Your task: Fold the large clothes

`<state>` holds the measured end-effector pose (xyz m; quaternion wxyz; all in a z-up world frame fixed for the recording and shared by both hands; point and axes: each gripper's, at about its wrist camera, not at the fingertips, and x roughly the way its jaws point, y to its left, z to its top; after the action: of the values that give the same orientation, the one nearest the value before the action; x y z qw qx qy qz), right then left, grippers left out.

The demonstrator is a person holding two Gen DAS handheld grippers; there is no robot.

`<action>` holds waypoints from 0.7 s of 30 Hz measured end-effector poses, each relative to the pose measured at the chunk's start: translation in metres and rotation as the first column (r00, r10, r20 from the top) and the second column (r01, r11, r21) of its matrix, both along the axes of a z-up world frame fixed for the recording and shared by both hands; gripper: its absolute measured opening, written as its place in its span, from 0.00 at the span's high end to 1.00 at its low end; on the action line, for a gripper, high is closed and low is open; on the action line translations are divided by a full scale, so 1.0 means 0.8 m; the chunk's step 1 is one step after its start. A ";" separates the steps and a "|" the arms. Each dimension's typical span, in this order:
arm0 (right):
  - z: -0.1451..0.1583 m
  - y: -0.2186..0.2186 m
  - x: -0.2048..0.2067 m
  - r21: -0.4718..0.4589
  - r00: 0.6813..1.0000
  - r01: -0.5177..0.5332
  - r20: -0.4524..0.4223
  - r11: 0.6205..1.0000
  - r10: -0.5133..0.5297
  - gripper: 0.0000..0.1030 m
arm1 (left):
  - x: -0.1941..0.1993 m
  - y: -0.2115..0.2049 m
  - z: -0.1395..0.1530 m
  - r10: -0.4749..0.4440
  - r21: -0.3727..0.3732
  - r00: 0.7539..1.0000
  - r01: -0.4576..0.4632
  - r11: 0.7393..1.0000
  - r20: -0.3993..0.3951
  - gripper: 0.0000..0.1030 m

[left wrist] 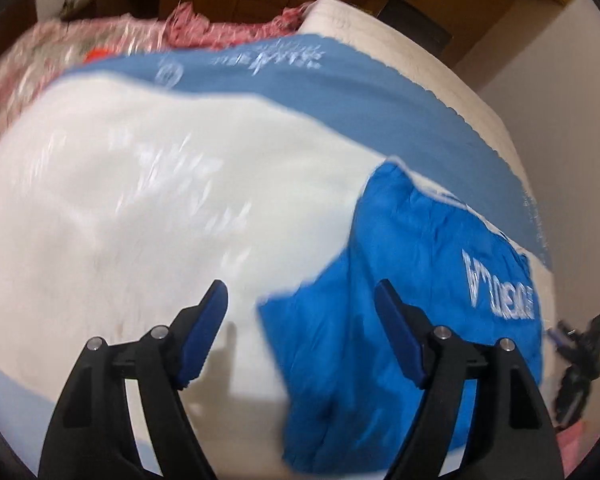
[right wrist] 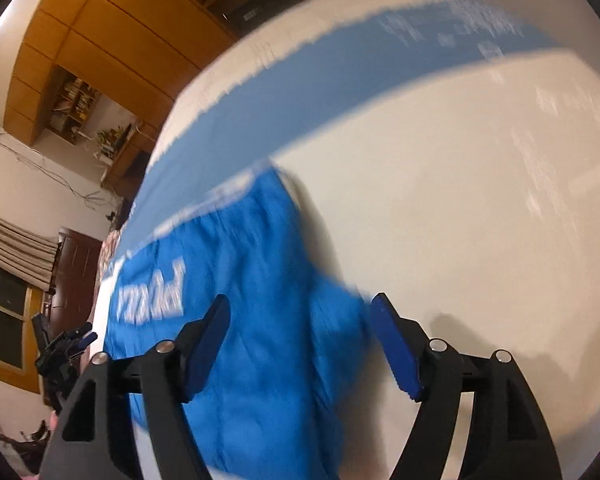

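Note:
A bright blue garment [left wrist: 400,320] with white lettering lies on a white and pale-blue sheet [left wrist: 140,200] over a bed. My left gripper [left wrist: 300,292] is open and empty, hovering above the garment's left edge. In the right wrist view the same blue garment [right wrist: 252,312] lies below my right gripper [right wrist: 300,304], which is open and empty above it, with the white sheet [right wrist: 460,220] to its right. Both views are motion-blurred.
The other gripper shows at the right edge of the left wrist view [left wrist: 580,360] and at the left edge of the right wrist view [right wrist: 64,352]. Pink patterned bedding [left wrist: 60,52] lies at the far side. Wooden cupboards [right wrist: 100,40] and a window [right wrist: 4,320] stand beyond the bed.

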<state>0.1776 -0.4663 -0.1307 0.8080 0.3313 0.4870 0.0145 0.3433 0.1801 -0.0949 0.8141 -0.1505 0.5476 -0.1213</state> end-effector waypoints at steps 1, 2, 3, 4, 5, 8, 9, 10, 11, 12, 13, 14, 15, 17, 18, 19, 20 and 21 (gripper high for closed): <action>-0.008 0.000 -0.007 0.023 1.000 -0.003 -0.015 1.000 0.004 0.28 | -0.006 0.005 -0.003 0.001 -0.017 1.000 -0.001 1.000 -0.005 0.26; -0.012 0.000 -0.013 0.038 1.000 -0.004 -0.020 0.999 0.005 0.27 | -0.013 0.009 -0.006 0.000 -0.030 1.000 0.000 1.000 -0.003 0.24; -0.019 0.001 -0.017 0.064 1.000 -0.005 -0.023 0.998 0.007 0.27 | -0.019 0.008 -0.010 -0.006 -0.040 1.000 0.006 0.999 0.002 0.23; -0.026 0.003 -0.019 0.097 1.000 -0.005 -0.025 0.995 0.007 0.26 | -0.024 0.007 -0.013 -0.012 -0.054 1.000 0.012 0.998 0.001 0.21; -0.032 0.006 -0.020 0.137 1.000 -0.009 -0.024 0.991 0.013 0.26 | -0.027 0.004 -0.018 -0.022 -0.080 1.000 0.021 0.997 -0.009 0.19; -0.049 0.013 -0.013 0.196 0.999 -0.013 -0.030 0.980 0.019 0.26 | -0.023 -0.013 -0.038 -0.054 -0.125 0.997 0.048 0.991 -0.049 0.18; -0.056 0.016 -0.007 0.213 0.999 -0.013 -0.038 0.977 0.021 0.25 | -0.018 -0.018 -0.047 -0.053 -0.111 0.996 0.045 0.993 -0.069 0.18; -0.062 0.018 -0.003 0.226 0.999 -0.012 -0.042 0.974 0.022 0.25 | -0.016 -0.022 -0.053 -0.057 -0.112 0.995 0.048 0.993 -0.077 0.18; -0.067 0.020 0.002 0.242 0.999 -0.008 -0.046 0.970 0.020 0.25 | -0.010 -0.028 -0.058 -0.063 -0.119 0.994 0.053 0.992 -0.087 0.18; -0.071 0.022 0.007 0.258 0.999 -0.006 -0.040 0.966 0.017 0.25 | -0.006 -0.032 -0.063 -0.064 -0.124 0.993 0.052 0.991 -0.094 0.18; -0.073 0.023 0.012 0.269 0.999 -0.006 -0.036 0.963 0.017 0.25 | -0.001 -0.039 -0.065 -0.066 -0.123 0.994 0.054 0.991 -0.092 0.17; -0.074 0.025 0.017 0.276 0.999 -0.007 -0.036 0.961 0.017 0.24 | 0.003 -0.047 -0.064 -0.073 -0.116 0.994 0.063 0.991 -0.086 0.17; -0.074 0.028 0.024 0.276 0.999 -0.011 -0.037 0.961 0.022 0.25 | 0.006 -0.057 -0.064 -0.086 -0.103 0.993 0.077 0.992 -0.085 0.17; -0.072 0.036 0.032 0.253 0.998 -0.025 -0.049 0.967 0.039 0.39 | 0.008 -0.075 -0.061 -0.096 -0.079 0.992 0.090 0.993 -0.082 0.34; -0.071 0.040 0.035 0.239 0.997 -0.033 -0.055 0.970 0.048 0.48 | 0.007 -0.080 -0.060 -0.101 -0.084 0.992 0.094 0.992 -0.080 0.40; -0.069 0.043 0.035 0.239 0.997 -0.037 -0.052 0.970 0.051 0.53 | 0.006 -0.086 -0.056 -0.107 -0.084 0.991 0.100 0.991 -0.075 0.51; -0.065 0.044 0.033 0.247 0.998 -0.036 -0.043 0.968 0.048 0.63 | 0.004 -0.090 -0.051 -0.109 -0.075 0.992 0.104 0.992 -0.066 0.62; -0.061 0.044 0.033 0.255 0.998 -0.034 -0.036 0.966 0.044 0.70 | 0.000 -0.092 -0.045 -0.111 -0.068 0.992 0.107 0.992 -0.054 0.66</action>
<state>0.2041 -0.4310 -0.1793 0.7482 0.4229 0.5040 0.0861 0.3430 0.1063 -0.1312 0.7849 -0.1503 0.5739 -0.1791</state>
